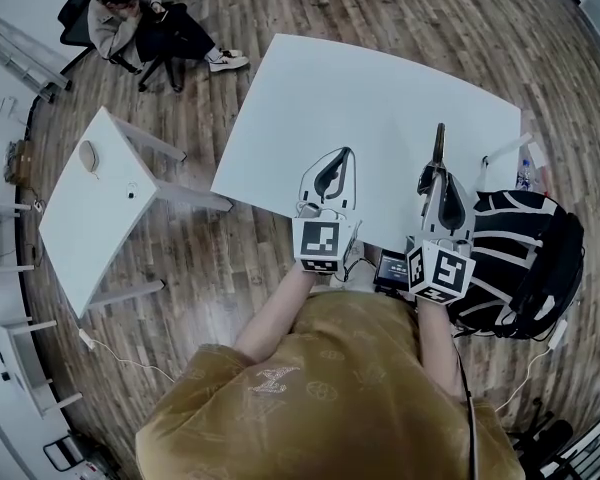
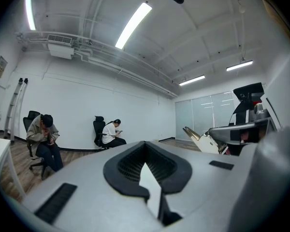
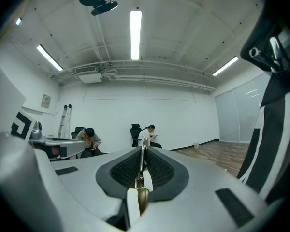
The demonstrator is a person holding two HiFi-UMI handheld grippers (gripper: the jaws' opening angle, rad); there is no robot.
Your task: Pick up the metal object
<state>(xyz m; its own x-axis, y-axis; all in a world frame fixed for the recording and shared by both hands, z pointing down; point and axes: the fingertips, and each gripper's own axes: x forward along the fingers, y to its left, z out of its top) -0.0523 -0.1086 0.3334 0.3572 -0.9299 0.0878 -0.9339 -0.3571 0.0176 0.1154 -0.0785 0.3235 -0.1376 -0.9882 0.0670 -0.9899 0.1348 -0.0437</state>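
Two grippers over the table, the metal object already taken

Head view: the right gripper [image 1: 437, 171] is clamped on a thin metal object [image 1: 439, 143], which sticks out toward 12 o'clock above the white table [image 1: 380, 78]. The left gripper [image 1: 338, 160] hangs just beside it at 9 o'clock, with nothing in it.
Left gripper view: its jaws are together and empty. The metal object [image 2: 195, 135] shows at 3 o'clock, held in the air in front of the other tool.
Right gripper view: the jaws are narrow and press on the metal object [image 3: 142, 175], which runs straight forward between the pads.
I judge that the pick-up is done, because the object looks clear of the table. Only a steady hold seems to be left.
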